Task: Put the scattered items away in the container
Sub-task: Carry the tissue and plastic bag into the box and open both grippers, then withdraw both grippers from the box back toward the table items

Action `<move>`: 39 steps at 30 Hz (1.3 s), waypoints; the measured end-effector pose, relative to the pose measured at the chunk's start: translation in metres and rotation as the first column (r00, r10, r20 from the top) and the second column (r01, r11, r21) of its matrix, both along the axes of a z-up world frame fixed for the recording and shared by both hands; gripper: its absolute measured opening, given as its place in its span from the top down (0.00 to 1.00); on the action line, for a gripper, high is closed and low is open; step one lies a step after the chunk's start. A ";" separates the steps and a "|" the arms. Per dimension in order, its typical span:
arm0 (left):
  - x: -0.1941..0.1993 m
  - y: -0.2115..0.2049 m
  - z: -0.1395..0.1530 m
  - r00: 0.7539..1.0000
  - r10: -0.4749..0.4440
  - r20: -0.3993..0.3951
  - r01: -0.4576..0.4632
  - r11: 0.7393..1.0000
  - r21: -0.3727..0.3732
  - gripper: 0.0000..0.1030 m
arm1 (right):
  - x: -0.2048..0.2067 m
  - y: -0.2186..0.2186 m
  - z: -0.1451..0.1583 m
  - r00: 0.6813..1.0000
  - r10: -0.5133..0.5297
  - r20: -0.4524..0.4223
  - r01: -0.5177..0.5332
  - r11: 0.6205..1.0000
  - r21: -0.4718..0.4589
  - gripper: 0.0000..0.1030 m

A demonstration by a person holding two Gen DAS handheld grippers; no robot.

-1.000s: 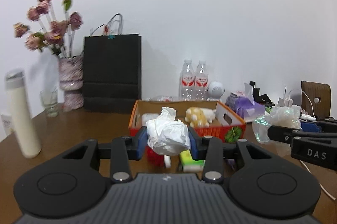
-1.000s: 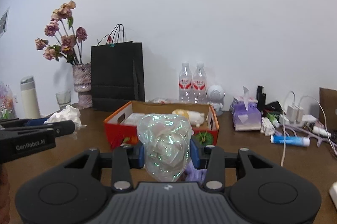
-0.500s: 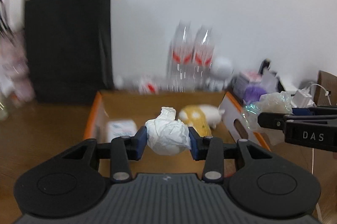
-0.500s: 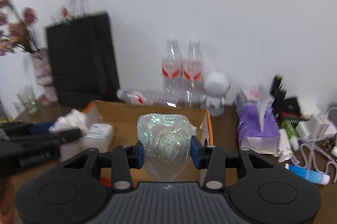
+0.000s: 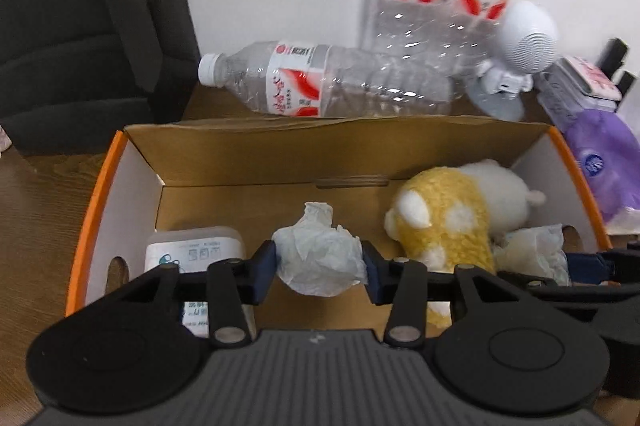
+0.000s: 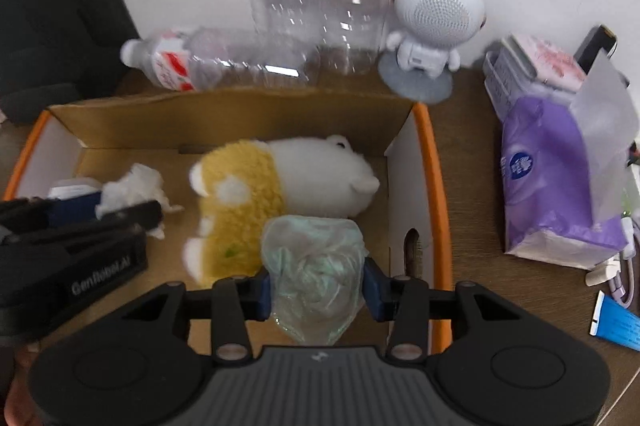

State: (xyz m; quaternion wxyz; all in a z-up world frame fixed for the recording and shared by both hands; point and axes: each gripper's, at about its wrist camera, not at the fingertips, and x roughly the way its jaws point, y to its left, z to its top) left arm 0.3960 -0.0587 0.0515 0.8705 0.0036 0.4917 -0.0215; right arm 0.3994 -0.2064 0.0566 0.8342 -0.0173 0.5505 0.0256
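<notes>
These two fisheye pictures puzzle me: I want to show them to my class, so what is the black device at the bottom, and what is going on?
Each picture comes from a camera mounted on a hand-held claw that a person carries, one per hand, looking along its two fingers. Both hover over an orange-rimmed cardboard box on a wooden table. The left claw has a crumpled white tissue between its fingers; its jaws have just been opening. The right claw has a shiny plastic wad, jaws also just widening. A plush toy already lies inside the box.
</notes>
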 end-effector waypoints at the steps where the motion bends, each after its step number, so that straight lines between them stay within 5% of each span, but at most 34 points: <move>1: 0.001 0.001 -0.001 1.000 0.004 -0.005 -0.004 1.000 -0.009 0.41 | 0.001 0.000 -0.002 1.000 -0.005 0.000 0.005 1.000 -0.001 0.55; 6: -0.008 0.007 0.009 1.000 -0.006 0.023 0.007 1.000 -0.018 0.37 | 0.000 -0.001 0.004 1.000 0.011 0.010 -0.011 1.000 0.007 0.39; 26: -0.116 0.030 0.132 0.998 0.006 0.063 -0.005 1.000 -0.017 0.05 | -0.105 -0.009 0.126 0.992 0.000 0.129 -0.009 0.997 0.072 0.26; 32: -0.172 0.033 0.144 0.991 -0.011 0.137 0.014 1.000 -0.023 0.03 | -0.154 -0.005 0.147 0.980 0.029 0.195 -0.043 0.997 0.070 0.24; 39: -0.239 0.032 0.148 0.952 -0.004 0.305 -0.001 1.000 0.015 0.00 | -0.217 -0.005 0.143 0.953 0.037 0.302 -0.075 0.991 0.115 0.22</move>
